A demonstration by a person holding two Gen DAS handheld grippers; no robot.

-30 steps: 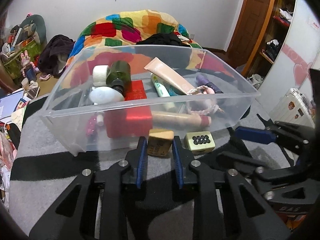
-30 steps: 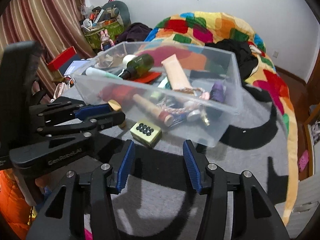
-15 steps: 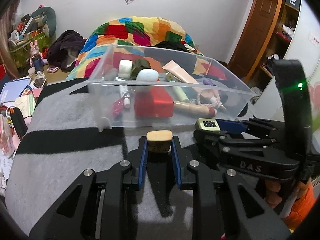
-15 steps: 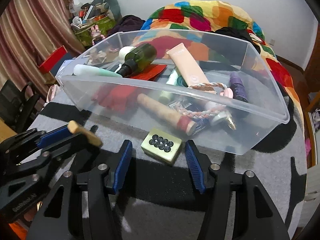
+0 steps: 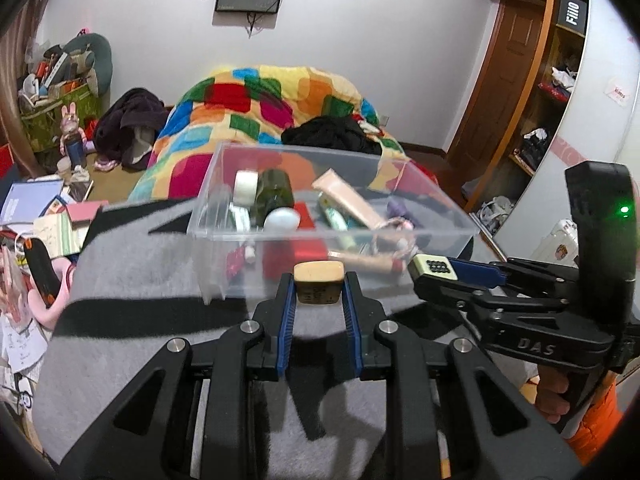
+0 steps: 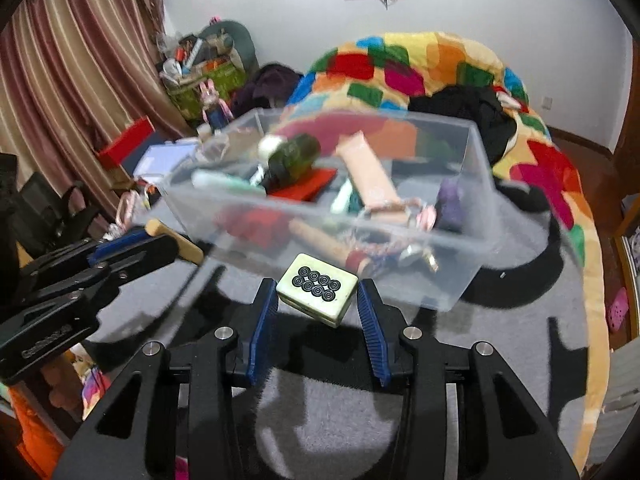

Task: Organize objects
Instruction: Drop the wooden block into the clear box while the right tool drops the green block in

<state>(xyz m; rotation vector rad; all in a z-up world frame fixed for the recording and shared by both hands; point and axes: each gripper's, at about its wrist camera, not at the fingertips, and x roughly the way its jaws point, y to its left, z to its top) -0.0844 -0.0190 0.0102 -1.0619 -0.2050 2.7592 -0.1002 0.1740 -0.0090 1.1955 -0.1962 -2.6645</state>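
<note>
left gripper [image 5: 319, 298] jaws clamp tan block [image 5: 319, 282] | right gripper [image 6: 318, 304] jaws grip mahjong tile [image 6: 317, 295] | both just short of clear bin [image 5: 332, 236] near rim

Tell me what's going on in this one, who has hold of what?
A person holds a gripper in each hand over a grey blanket, in front of a clear plastic bin already holding bottles, tubes and a red box. The left gripper is shut on a small tan block. The right gripper is shut on a pale green tile with black rings. Both pieces are lifted clear of the blanket, just short of the bin's near wall. Neither is in the bin yet.
</note>
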